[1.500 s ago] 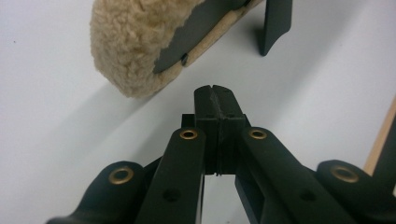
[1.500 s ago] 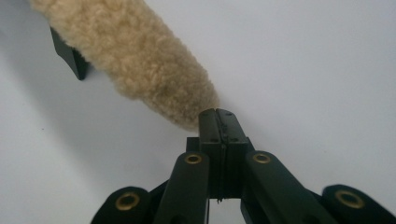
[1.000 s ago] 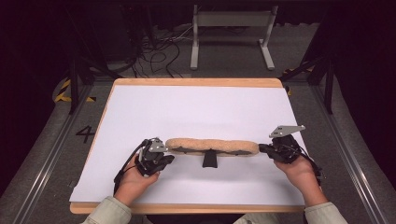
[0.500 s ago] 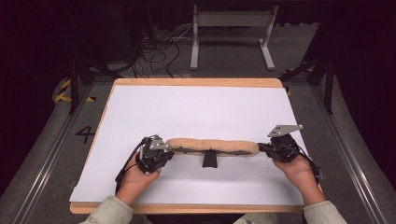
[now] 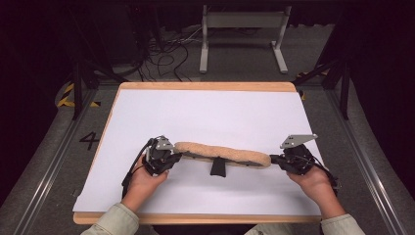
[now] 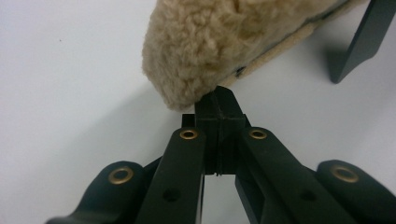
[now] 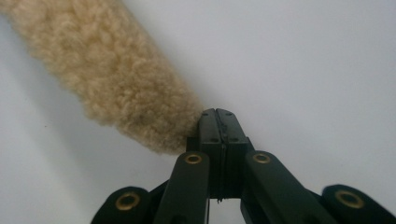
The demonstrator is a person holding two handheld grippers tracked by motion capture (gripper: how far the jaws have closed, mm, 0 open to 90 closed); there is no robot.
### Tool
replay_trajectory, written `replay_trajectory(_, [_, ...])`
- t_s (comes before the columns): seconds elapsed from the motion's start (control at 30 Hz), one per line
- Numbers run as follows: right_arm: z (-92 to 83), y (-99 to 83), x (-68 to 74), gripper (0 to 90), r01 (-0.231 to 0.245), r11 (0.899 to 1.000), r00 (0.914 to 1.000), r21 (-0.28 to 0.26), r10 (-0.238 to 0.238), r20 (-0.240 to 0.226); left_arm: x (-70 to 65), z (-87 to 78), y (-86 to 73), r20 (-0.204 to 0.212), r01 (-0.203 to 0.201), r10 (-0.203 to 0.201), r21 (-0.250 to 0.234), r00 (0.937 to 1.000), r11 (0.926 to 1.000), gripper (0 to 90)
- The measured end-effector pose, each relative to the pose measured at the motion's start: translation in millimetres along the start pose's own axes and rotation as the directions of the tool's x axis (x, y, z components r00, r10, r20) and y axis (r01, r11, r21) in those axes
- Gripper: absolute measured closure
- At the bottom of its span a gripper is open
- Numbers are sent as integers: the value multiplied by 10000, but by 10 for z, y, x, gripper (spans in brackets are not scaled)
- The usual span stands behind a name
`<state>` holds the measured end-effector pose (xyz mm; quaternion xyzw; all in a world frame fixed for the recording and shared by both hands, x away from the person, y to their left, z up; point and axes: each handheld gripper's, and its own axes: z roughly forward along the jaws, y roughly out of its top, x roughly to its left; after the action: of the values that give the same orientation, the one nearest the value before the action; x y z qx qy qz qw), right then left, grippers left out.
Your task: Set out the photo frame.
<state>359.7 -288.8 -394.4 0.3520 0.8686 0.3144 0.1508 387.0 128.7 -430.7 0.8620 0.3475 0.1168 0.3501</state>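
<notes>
Fleece-covered pad (image 5: 222, 153) lies along the table's (image 5: 205, 110) near edge, where we note both grippers — left gripper (image 5: 171, 157) and right gripper (image 5: 275, 160), each pressed together at one pad end — have barely moved since a second ago, suggesting a steady two-ended hold.

- The fleece strap pad (image 6: 224, 42) runs off the left gripper view's top edge.
- Whether the right gripper (image 7: 219, 114) pinches any fleece: hidden behind its closed jaws.
</notes>
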Motion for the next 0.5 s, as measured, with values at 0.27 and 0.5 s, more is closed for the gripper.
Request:
replay_trajectory(0.27, [-47, -36, 95, 900, 208, 9997, 9993, 163, -203, -302, 31, 54, 79, -216, 419, -416, 159, 9989, 9990, 900])
replay_trajectory(0.5, [-76, -68, 139, 900, 265, 9994, 9983, 217, -254, -516, -76, -52, 56, 251, 478, -477, -23, 9985, 9989, 900])
